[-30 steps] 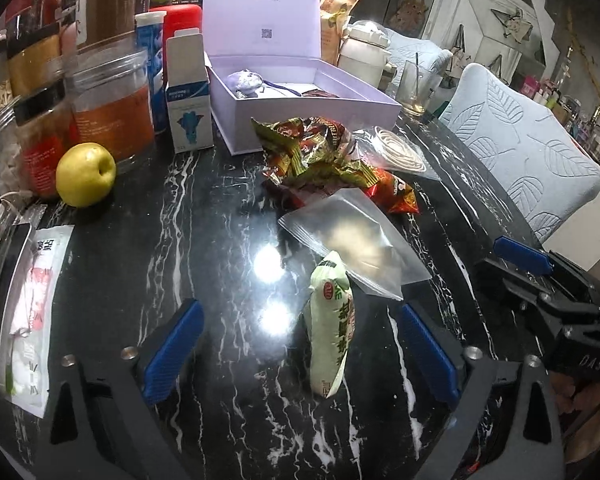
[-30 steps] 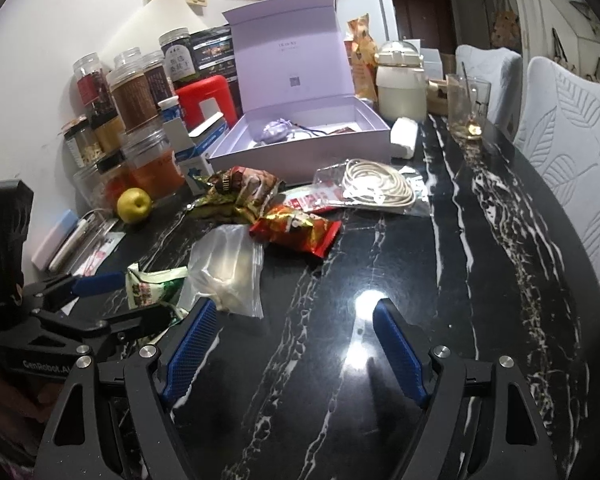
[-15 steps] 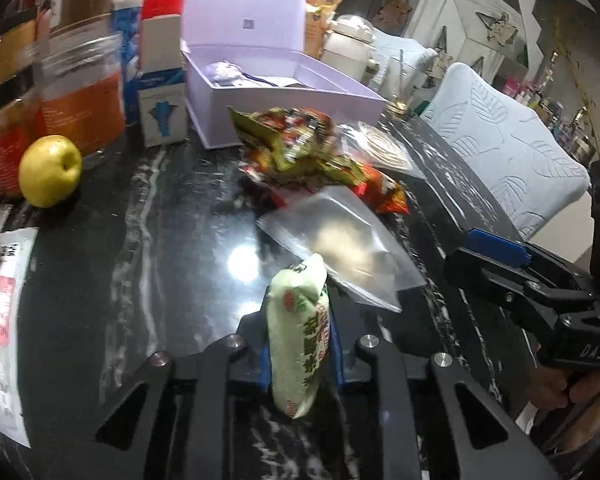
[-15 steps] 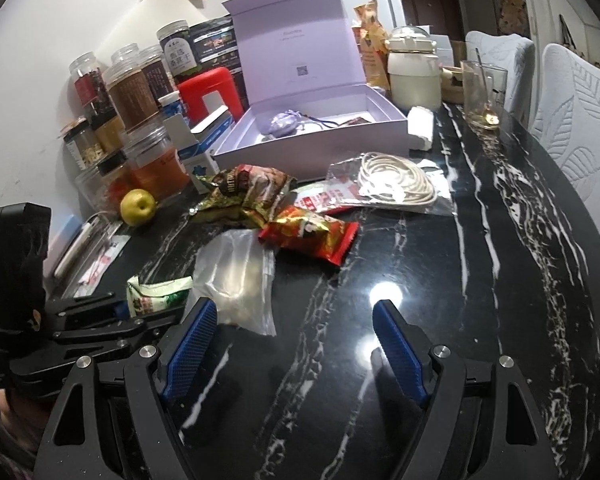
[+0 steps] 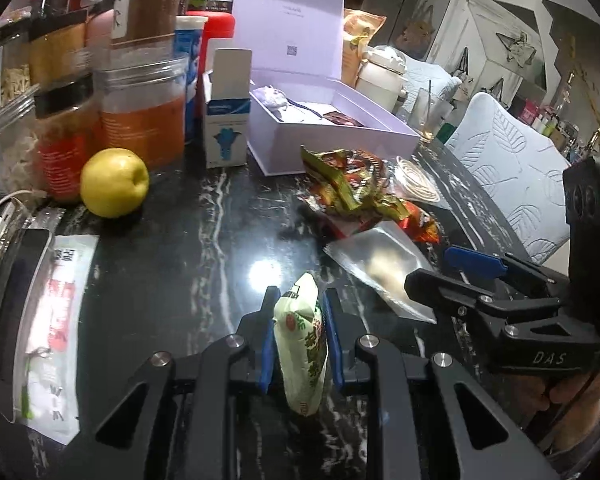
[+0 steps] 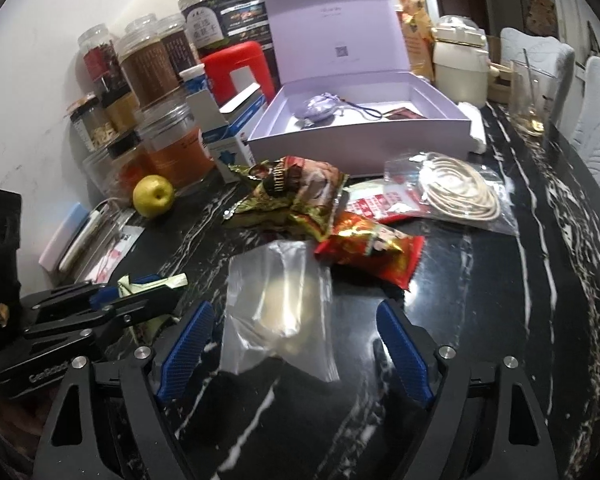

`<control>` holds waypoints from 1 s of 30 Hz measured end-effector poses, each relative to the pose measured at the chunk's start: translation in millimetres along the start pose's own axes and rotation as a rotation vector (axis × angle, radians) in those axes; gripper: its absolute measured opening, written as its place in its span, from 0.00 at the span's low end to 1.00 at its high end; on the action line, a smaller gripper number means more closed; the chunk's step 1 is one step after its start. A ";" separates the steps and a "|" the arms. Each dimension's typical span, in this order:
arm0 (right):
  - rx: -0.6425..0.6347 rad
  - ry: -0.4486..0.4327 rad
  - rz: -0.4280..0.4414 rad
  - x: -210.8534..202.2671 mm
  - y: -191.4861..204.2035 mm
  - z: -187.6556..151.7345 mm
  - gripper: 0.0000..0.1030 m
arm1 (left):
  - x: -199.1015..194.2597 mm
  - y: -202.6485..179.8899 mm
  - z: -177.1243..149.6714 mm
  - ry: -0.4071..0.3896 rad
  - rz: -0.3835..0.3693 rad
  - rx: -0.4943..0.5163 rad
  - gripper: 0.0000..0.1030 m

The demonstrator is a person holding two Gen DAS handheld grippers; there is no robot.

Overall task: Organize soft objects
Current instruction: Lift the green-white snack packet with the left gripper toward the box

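Left gripper [image 5: 299, 342] clamped on soft pale-green snack packet [image 5: 302, 344] | right gripper [image 6: 296, 354] jaws apart astride crinkly clear zip bag [image 6: 278, 304] | glossy foil snack packs [image 6: 296, 204] beyond | black white-veined marble tabletop [image 6: 480, 320] | open lilac box [image 6: 360, 136] behind

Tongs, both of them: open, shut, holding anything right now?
Left tongs: shut on the green packet.
Right tongs: open, straddling the clear bag, pads not pressing it.

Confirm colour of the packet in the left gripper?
Pale green packet with a red logo and green lettering; clearest in left wrist view.
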State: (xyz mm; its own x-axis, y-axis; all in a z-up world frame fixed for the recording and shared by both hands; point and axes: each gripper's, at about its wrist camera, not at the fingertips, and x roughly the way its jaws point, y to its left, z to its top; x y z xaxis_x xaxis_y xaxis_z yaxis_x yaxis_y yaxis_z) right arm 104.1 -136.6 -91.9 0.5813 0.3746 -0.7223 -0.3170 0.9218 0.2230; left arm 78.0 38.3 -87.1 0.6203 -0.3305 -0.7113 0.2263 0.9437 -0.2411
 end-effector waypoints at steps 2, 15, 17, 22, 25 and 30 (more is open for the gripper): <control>-0.004 0.008 -0.001 3.9 1.9 1.9 0.82 | 3.5 1.7 -1.3 0.015 0.001 0.000 0.21; 0.012 0.029 -0.012 8.5 -3.4 -1.3 0.82 | 11.3 -10.2 -16.7 0.063 0.054 0.048 0.21; 0.016 0.031 -0.011 9.2 -4.2 -1.6 0.82 | 11.7 -12.5 -17.5 0.060 0.064 0.065 0.21; 0.012 0.025 -0.006 8.1 -4.3 -1.5 0.82 | 8.5 -8.8 -17.2 0.074 0.065 0.025 0.21; 0.010 0.019 0.003 7.3 -3.7 -0.5 0.82 | 4.3 -9.8 -15.6 0.075 0.048 0.021 0.21; -0.004 0.019 0.020 7.6 0.2 1.6 0.82 | -11.7 -14.6 -7.9 0.023 0.062 0.043 0.21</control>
State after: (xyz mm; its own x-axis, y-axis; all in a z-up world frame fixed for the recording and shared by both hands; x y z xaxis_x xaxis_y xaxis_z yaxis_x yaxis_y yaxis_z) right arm 109.6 -133.4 -96.3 0.5604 0.3907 -0.7303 -0.3313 0.9139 0.2348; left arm 61.4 28.5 -80.5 0.6170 -0.2707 -0.7389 0.2205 0.9608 -0.1679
